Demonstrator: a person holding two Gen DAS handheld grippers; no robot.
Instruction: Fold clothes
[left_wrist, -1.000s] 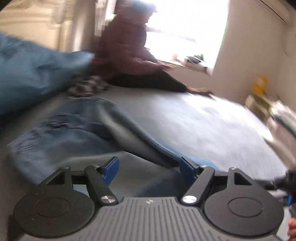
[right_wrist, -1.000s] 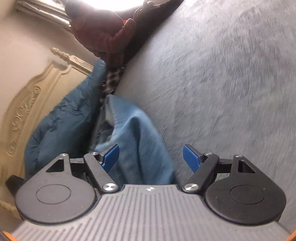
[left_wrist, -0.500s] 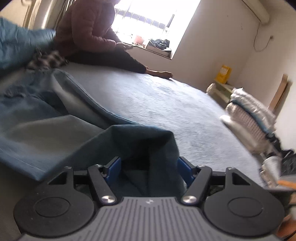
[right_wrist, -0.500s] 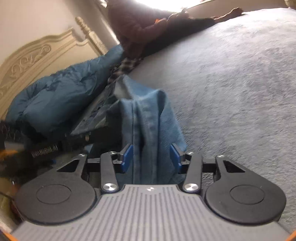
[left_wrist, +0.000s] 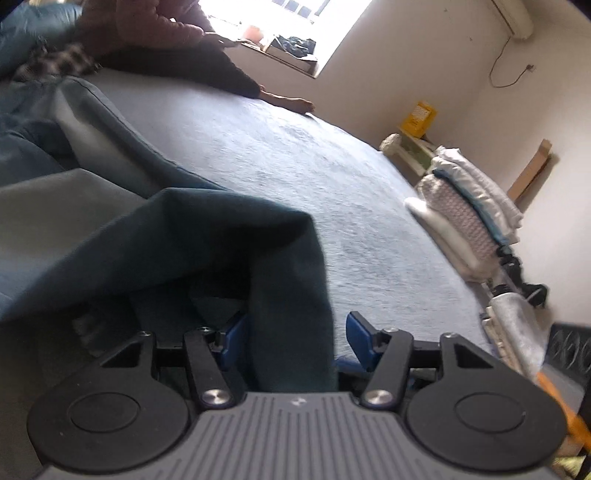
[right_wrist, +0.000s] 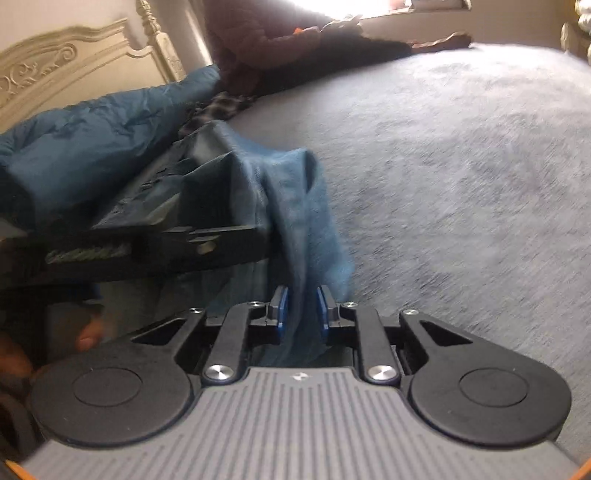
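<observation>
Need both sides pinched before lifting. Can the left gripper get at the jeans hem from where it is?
Probably yes: a fold of the jeans already lies between the closing left gripper jaws, with nothing blocking.

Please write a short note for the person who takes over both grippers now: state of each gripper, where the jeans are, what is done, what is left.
Right gripper: jaws closing on a bunched fold of the blue jeans; denim fills the gap between them.
Left gripper: jaws closing, wider apart; a jeans edge hangs between them, with a gap on one side, so no grip yet.
Jeans: spread on the grey bed cover, near the blue quilt.
Done: both grippers reached the fabric.
Left: finish the left grip, then probably lift and fold.
</observation>
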